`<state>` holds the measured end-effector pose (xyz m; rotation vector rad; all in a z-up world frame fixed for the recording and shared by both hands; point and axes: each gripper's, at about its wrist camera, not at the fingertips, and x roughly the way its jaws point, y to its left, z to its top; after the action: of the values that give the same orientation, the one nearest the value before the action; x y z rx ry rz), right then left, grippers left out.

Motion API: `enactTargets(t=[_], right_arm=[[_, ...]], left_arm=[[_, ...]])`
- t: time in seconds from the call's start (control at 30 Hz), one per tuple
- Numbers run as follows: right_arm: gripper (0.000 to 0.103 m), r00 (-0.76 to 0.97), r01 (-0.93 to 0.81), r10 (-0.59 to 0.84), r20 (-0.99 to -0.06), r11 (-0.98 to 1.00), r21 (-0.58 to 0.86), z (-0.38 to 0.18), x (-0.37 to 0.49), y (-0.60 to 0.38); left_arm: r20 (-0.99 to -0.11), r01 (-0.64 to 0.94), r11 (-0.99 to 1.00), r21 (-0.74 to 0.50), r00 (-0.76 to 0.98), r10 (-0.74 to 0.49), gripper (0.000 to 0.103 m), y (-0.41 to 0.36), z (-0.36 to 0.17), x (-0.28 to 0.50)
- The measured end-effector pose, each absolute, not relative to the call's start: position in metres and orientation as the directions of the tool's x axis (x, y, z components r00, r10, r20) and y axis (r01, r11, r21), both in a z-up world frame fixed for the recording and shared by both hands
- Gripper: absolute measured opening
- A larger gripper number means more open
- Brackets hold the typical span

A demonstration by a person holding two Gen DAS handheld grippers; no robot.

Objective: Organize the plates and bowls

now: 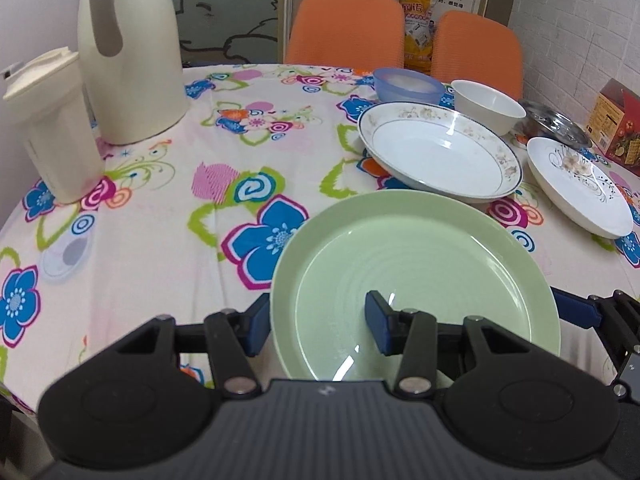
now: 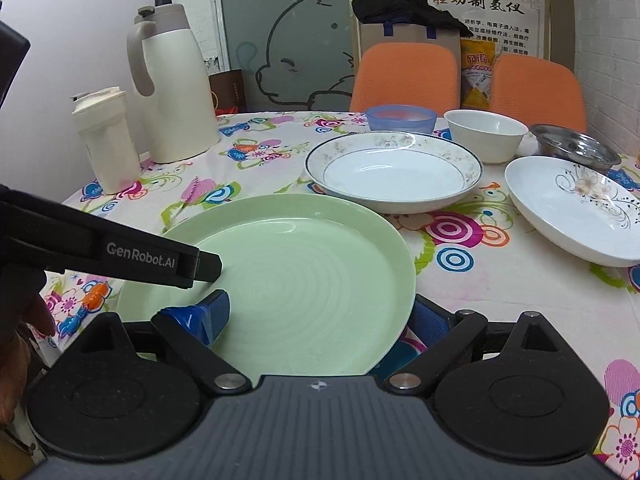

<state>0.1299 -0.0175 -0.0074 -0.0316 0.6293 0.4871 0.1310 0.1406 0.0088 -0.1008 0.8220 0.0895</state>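
**Two grippers straddle the green plate's rim**

The left gripper (image 1: 316,322) has its jaws parted around the left rim of the round pale-green ceramic plate (image 1: 416,272), one blue pad (image 1: 258,326) outside the rim and the other over the plate's floor; whether the pads press the rim cannot be told. The right gripper (image 2: 320,320) straddles the same plate's right rim in the same way, jaws apart, contact unclear. The green plate sits at the near edge of the flower-printed tablecloth (image 1: 168,208).

Beyond it lies a white deep plate with a faded floral border (image 1: 440,152), and toward the right edge a white plate with a flower motif (image 1: 580,188). Farther back stand a translucent blue bowl (image 1: 408,86), a white bowl (image 1: 488,106) and a steel bowl (image 1: 556,124). A cream thermos jug (image 1: 128,52) and cream tumbler (image 1: 56,124) occupy the left edge. Two orange chairs (image 1: 344,28) stand behind the table.
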Motion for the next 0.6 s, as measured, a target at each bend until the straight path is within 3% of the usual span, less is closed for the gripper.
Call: enactTargets(t=[0.2, 0.27, 0.6], right_arm=[[0.084, 0.678, -0.468, 0.430, -0.595, 0.878, 0.101, -0.012, 0.134, -0.019], [0.083, 0.668, -0.462, 0.458, -0.586, 0.873, 0.156, -0.008, 0.135, -0.029], [0.084, 0.734, -0.319, 0.399, -0.549, 0.917, 0.241, 0.009, 0.139, -0.074]], left_arm=[[-0.731, -0.109, 0.991, -0.082, 0.682, 0.014, 0.047, 0.143, 0.001, 0.139], [-0.729, -0.109, 0.990, -0.090, 0.684, 0.009, 0.071, 0.148, 0.003, 0.139], [-0.681, -0.160, 0.981, -0.107, 0.731, 0.045, 0.075, 0.163, 0.030, 0.132]])
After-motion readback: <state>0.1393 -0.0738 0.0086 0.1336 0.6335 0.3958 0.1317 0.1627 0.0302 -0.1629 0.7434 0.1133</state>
